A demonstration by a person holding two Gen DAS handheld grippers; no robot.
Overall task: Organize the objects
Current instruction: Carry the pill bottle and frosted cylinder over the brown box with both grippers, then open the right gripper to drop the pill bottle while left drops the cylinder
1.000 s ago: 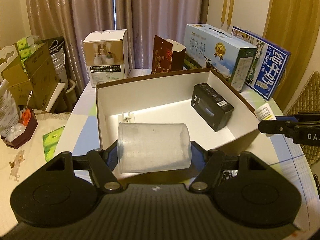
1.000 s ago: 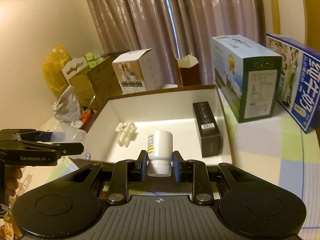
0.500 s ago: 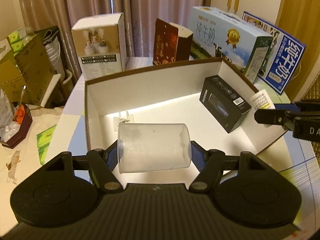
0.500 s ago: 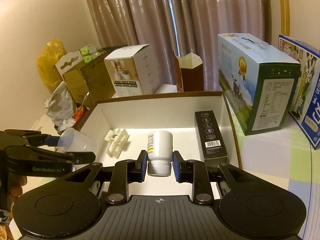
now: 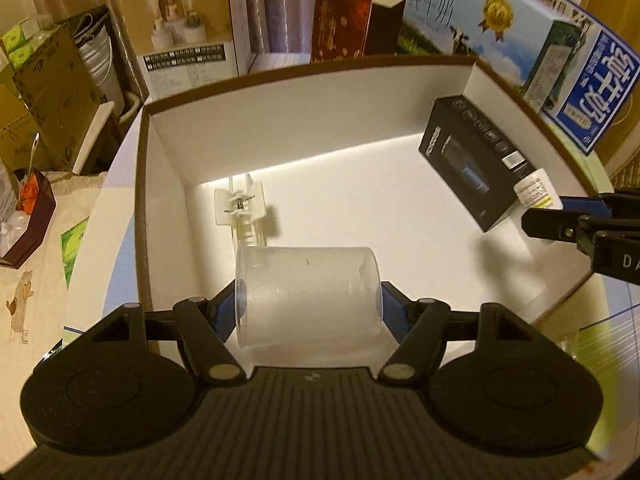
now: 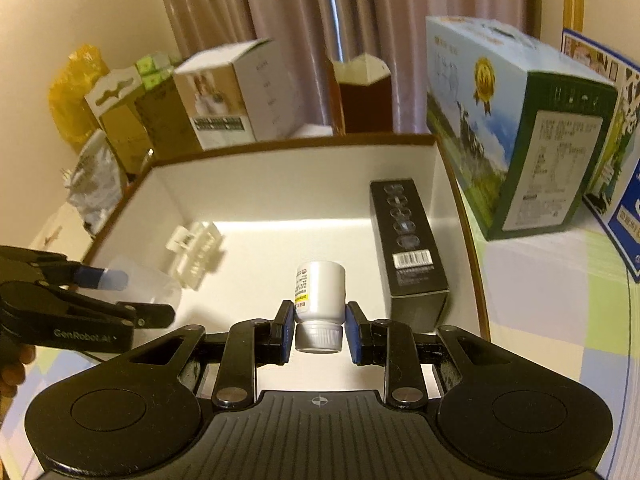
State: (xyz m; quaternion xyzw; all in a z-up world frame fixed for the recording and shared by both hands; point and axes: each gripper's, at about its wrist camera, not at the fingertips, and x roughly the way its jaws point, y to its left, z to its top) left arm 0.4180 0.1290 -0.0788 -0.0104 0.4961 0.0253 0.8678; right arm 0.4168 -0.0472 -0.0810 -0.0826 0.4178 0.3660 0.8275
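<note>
My left gripper point(image 5: 308, 310) is shut on a clear plastic cup point(image 5: 307, 296) lying sideways, held over the near left part of an open white-lined cardboard box point(image 5: 304, 124). My right gripper point(image 6: 319, 330) is shut on a small white pill bottle point(image 6: 320, 294), cap toward the camera, over the box's near middle. Inside the box lie a black carton point(image 6: 408, 248) along the right wall and a white plastic clip point(image 5: 240, 204) at the left. In the right wrist view the cup point(image 6: 148, 284) and left gripper point(image 6: 112, 300) show at the left edge.
Behind the box stand a white product box point(image 5: 188, 32), a dark red carton point(image 5: 344, 28), a light blue milk carton point(image 5: 480, 20) and a blue carton point(image 5: 600, 92). Brown boxes and a small tray point(image 5: 28, 216) sit at the left. A checked tablecloth point(image 6: 552, 304) lies on the right.
Both grippers have moved forward and down over the box, carrying the cup and the bottle. The box contents have not moved.
</note>
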